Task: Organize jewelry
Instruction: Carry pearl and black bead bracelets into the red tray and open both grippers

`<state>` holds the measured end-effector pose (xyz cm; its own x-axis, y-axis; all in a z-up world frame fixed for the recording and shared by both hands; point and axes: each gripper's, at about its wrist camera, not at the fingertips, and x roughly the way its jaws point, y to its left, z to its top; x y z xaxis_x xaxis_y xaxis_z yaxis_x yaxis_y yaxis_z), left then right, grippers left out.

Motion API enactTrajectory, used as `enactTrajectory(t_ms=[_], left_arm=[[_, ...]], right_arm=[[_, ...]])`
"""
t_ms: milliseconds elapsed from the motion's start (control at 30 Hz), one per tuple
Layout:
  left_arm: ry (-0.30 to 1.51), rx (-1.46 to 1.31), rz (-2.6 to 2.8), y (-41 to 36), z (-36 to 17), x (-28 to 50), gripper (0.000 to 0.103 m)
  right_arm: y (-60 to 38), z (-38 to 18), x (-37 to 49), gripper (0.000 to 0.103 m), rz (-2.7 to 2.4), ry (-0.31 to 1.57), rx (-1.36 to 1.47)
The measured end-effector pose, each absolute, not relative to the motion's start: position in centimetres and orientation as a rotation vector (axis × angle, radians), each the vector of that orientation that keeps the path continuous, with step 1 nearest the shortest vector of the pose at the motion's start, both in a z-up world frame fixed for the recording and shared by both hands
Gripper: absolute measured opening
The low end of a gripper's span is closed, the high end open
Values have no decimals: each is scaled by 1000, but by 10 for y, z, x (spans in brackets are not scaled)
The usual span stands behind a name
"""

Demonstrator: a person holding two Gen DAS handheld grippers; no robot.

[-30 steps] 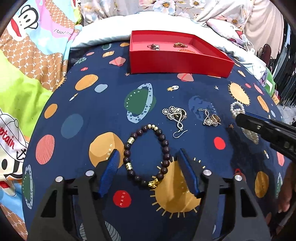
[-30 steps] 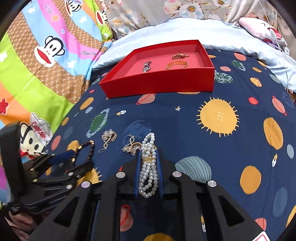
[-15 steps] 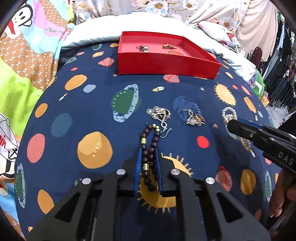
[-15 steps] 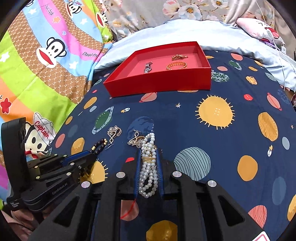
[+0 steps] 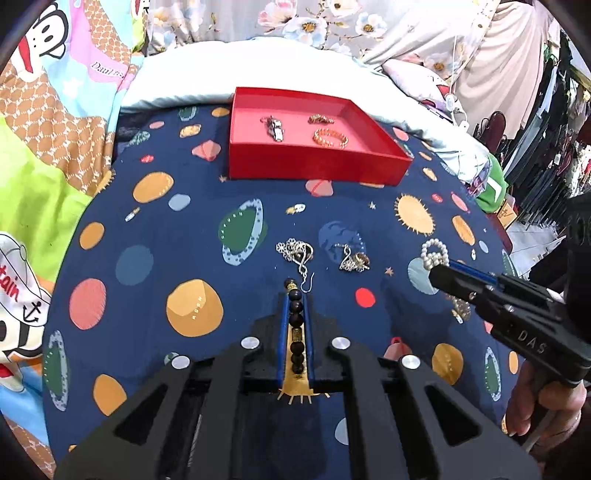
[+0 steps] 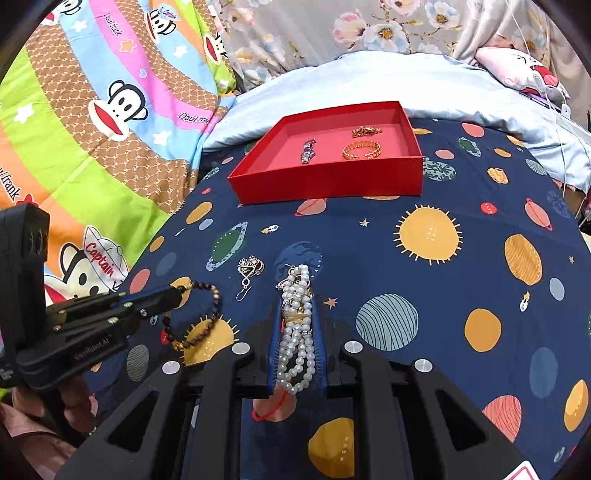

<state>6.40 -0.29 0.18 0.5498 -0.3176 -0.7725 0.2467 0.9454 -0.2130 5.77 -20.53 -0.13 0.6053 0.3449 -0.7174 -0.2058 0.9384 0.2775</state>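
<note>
Near the cloth's (image 6: 461, 280) front edge, both claws grip bracelets.

"Captain" on monkey's cap (image 6: 101, 254), "Daul frank" on striped quilt (image 6: 110, 27); "DAS" on right gripper (image 5: 439, 275).

Bedroom in a home. Work surface is a bed: navy planet-print sheet (image 6: 424, 206) spread over it, pale blue duvet (image 6: 369, 77) bunched behind, cartoon-monkey quilt (image 6: 92, 122) along the left side. Floral-print bedding (image 6: 332, 29) stacked at the back, pink-and-white plush pillow (image 6: 517, 66) with a white charging cable (image 6: 561, 107) trailing past it. Left wrist view shows a rack of hanging clothes (image 5: 546, 147) off the far right edge and a beige curtain or garment (image 5: 509, 55) beside it. Domestic clutter throughout, nothing industrial.
</note>
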Motion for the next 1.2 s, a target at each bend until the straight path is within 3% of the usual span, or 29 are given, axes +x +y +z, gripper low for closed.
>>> enactTrajectory(t_ms=[467, 833, 1200], left_arm=[[804, -81, -326, 12, 65, 85, 7], [658, -49, -326, -4, 118, 164, 7], [684, -59, -347, -43, 95, 255, 7]], right_arm=[[-240, 46, 61, 15, 238, 759, 176], [-244, 82, 137, 15, 263, 674, 121], [-231, 53, 246, 15, 266, 739, 142]])
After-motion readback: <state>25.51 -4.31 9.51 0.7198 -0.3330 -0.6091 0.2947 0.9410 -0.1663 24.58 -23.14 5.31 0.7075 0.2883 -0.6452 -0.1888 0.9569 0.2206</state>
